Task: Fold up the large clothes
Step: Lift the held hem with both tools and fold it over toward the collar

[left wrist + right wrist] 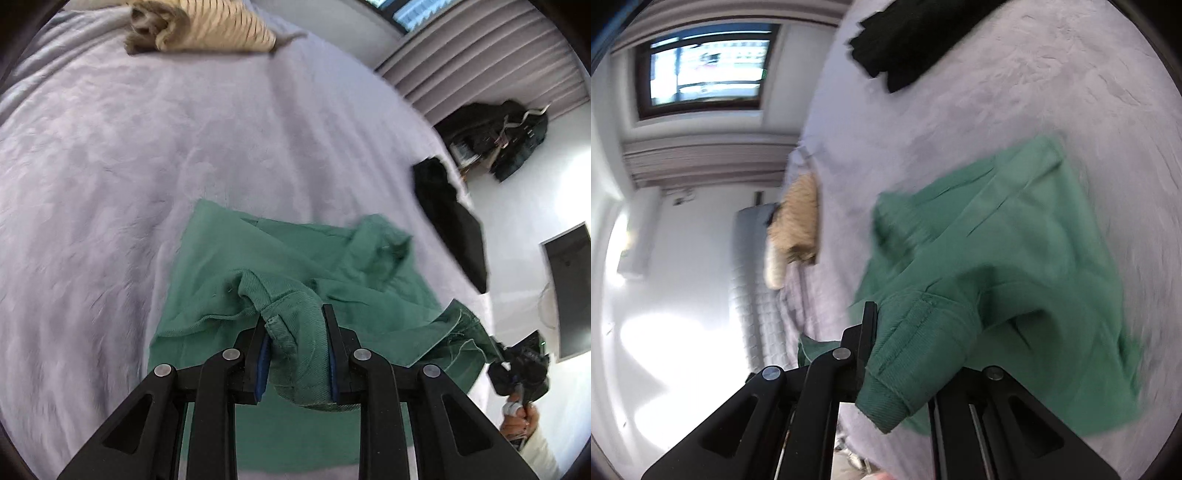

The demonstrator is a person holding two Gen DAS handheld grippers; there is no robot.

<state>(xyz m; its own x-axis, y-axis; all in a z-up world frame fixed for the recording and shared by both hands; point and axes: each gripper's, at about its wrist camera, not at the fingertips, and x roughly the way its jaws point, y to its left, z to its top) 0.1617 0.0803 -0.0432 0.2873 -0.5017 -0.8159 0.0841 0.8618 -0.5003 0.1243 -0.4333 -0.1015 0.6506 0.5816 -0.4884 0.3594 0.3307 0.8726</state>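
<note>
A crumpled green cotton-twill garment (295,266) lies partly spread on a pale lavender, velvety bed cover (147,147), with its near edge lifted off the surface by both tools. The left gripper (295,325), black with blue pads, is clamped on a thick hemmed fold of the green cloth; the bunched fabric fills the gap between its two fingers and spills over the linkage below. In the right wrist view, the right gripper (905,332) is closed on another hemmed band of the same garment (the cloth drapes over and hides its right finger, so only the left finger shows clearly). From the left wrist view, the right gripper appears at the far right edge, pinching a corner of the green cloth, with a person's hand (517,417) on its handle. A beige striped rolled garment (207,27) sits at the far end of the bed, well apart from the green one. A black garment (447,214) lies near the bed's edge. Beyond the bed are pleated mauve curtains (480,62), and both views are blurred.
</note>
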